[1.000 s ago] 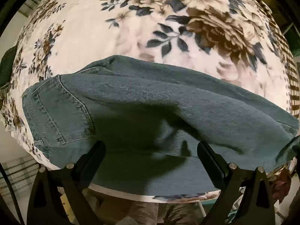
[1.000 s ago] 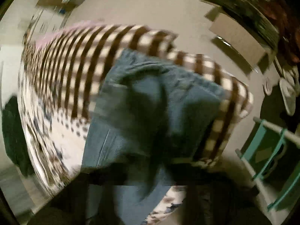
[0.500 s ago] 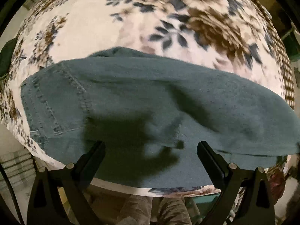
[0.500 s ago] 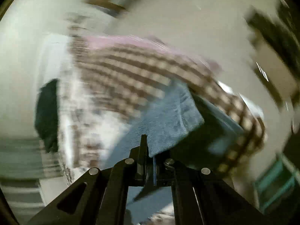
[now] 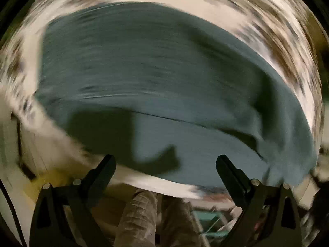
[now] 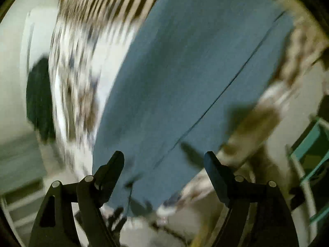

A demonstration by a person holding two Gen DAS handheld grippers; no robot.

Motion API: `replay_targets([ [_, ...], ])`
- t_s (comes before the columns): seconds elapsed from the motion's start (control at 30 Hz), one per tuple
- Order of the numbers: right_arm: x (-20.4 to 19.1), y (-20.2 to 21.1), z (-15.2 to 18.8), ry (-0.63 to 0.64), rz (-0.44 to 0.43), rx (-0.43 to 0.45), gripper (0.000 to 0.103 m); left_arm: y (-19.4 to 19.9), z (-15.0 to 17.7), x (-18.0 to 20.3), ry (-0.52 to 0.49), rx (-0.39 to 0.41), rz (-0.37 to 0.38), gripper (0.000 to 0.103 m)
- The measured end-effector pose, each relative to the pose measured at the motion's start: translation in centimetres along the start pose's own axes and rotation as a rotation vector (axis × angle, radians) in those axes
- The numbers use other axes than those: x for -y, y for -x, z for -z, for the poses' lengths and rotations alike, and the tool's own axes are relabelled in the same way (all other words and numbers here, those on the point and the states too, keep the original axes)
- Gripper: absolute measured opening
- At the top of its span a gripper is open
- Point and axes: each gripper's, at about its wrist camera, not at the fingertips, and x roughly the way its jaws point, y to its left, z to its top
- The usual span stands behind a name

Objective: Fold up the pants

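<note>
Denim pants (image 5: 164, 78), blue-green, folded over with one layer edge showing, lying on a floral blanket (image 5: 257, 26). Left gripper (image 5: 165, 164): jaws wide, empty, above the pants. Right gripper (image 6: 164, 162): jaws just opened wide, nothing between them.

The left hand-held gripper (image 5: 165, 162) points straight down, jaws spread wide with nothing gripped. The right hand-held gripper (image 6: 164, 159) tilts downward; its jaws have just been opening, nothing between them.
</note>
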Motion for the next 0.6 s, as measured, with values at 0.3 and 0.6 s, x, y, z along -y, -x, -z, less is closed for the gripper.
replay_targets([
  [0.3,-5.8,-14.8,4.4,-0.034,0.022,-0.051,0.075,-3.2,-8.1,-18.1,0.494,0.071,0.077,0.082],
  [0.6,-7.4,-13.2,7.7,-0.126,0.044,0.087,0.005,-3.1,-9.8,-20.6,0.552,0.170,0.106,0.015],
])
